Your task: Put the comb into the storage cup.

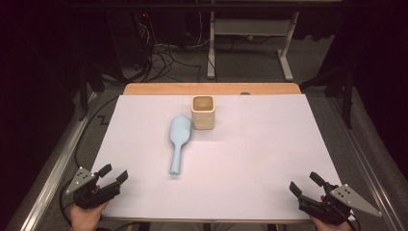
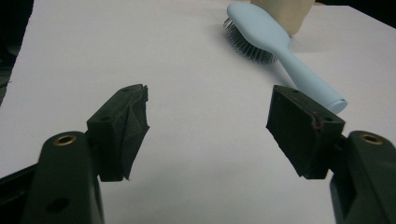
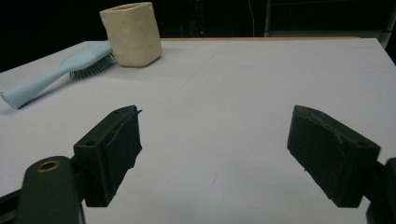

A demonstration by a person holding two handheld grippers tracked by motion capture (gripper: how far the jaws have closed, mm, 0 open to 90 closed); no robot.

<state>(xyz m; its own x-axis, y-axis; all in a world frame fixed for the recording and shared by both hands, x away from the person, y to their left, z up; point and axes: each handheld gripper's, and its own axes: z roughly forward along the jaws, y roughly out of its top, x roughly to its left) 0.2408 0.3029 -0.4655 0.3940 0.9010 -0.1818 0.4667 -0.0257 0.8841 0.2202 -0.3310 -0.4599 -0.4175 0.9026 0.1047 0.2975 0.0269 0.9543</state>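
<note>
A light blue hairbrush [image 1: 178, 139] lies bristles down near the middle of the white table top [image 1: 269, 159], its handle pointing toward the near edge. Right beside its head stands a cream square cup [image 1: 203, 112], upright and apparently touching it. My left gripper [image 1: 113, 174] rests open at the near left corner, nothing between its jaws; the hairbrush [image 2: 280, 51] lies ahead to its right. My right gripper [image 1: 306, 183] rests open at the near right corner, also with nothing in it; the cup [image 3: 131, 33] and hairbrush [image 3: 60, 74] show far off to its left.
A wooden strip [image 1: 211, 88] borders the table's far edge. Beyond it stand a white desk frame [image 1: 250, 43] and tangled cables [image 1: 163, 57] on the floor. Metal rails [image 1: 48, 178] run along both sides of the table.
</note>
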